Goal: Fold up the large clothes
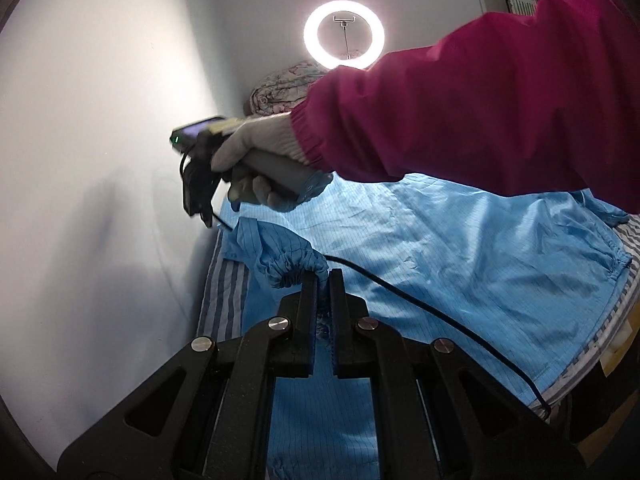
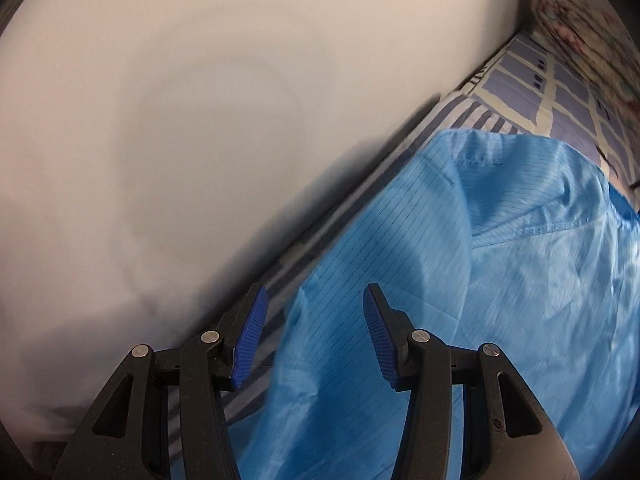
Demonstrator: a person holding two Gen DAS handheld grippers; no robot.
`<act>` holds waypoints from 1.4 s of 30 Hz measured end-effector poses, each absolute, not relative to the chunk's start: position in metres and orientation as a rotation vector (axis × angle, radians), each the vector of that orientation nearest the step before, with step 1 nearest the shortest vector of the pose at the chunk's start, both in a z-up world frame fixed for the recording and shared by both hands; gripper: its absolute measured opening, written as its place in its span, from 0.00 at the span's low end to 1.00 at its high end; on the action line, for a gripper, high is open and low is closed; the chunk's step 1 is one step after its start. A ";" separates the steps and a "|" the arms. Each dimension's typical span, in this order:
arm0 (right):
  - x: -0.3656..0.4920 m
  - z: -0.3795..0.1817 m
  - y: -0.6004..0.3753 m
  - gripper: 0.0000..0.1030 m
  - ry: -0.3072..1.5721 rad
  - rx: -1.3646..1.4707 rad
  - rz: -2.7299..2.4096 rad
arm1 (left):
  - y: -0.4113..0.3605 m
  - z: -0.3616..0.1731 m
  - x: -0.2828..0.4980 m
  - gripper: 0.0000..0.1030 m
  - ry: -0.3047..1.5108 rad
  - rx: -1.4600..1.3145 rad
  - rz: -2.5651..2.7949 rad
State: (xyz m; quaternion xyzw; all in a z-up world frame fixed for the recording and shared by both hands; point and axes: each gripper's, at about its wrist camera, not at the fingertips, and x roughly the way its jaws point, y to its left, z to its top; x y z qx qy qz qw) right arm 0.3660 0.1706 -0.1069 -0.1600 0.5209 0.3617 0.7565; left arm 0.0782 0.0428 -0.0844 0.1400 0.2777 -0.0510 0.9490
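My left gripper (image 1: 323,280) is clamped on the gathered elastic cuff (image 1: 294,266) of the light blue, pinstriped, thin shiny garment (image 1: 460,264), which lies spread across the bed with the blue-and-white striped sheet (image 1: 224,280), close along the white wall (image 1: 100,120). My right gripper (image 2: 314,320), held in a white-gloved hand (image 1: 256,152) below a magenta sleeve (image 1: 500,112), hangs with its blue ribbed pads (image 2: 378,332) apart and nothing between them, over the garment's edge nearest the wall.

The risks, as I judge them: the slick fabric could slip out of the left gripper if I pull hard; the right gripper could pinch the sheet together with the garment; the black cable (image 1: 420,308) trailing across the cloth could snag and get dragged into the fold.

I can read no brand, label or writing anywhere.
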 end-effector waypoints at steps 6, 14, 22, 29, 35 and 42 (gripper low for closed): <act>0.362 -0.113 0.179 0.05 1.154 -0.401 0.800 | 0.044 -0.085 0.079 0.03 0.569 0.295 -0.107; 0.372 -0.091 0.140 0.00 1.123 -0.288 0.751 | 0.044 -0.083 0.073 0.03 0.547 0.311 -0.105; 0.367 -0.070 0.127 0.01 1.057 -0.291 0.726 | 0.049 -0.082 0.069 0.03 0.542 0.316 -0.106; 0.365 -0.063 0.128 0.50 1.086 -0.247 0.802 | 0.042 -0.084 0.067 0.03 0.543 0.340 -0.128; 0.349 -0.083 0.166 0.36 1.089 -0.428 0.767 | 0.042 -0.081 0.066 0.03 0.538 0.349 -0.119; 0.356 -0.081 0.131 0.00 1.083 -0.329 0.727 | 0.046 -0.078 0.063 0.03 0.523 0.366 -0.102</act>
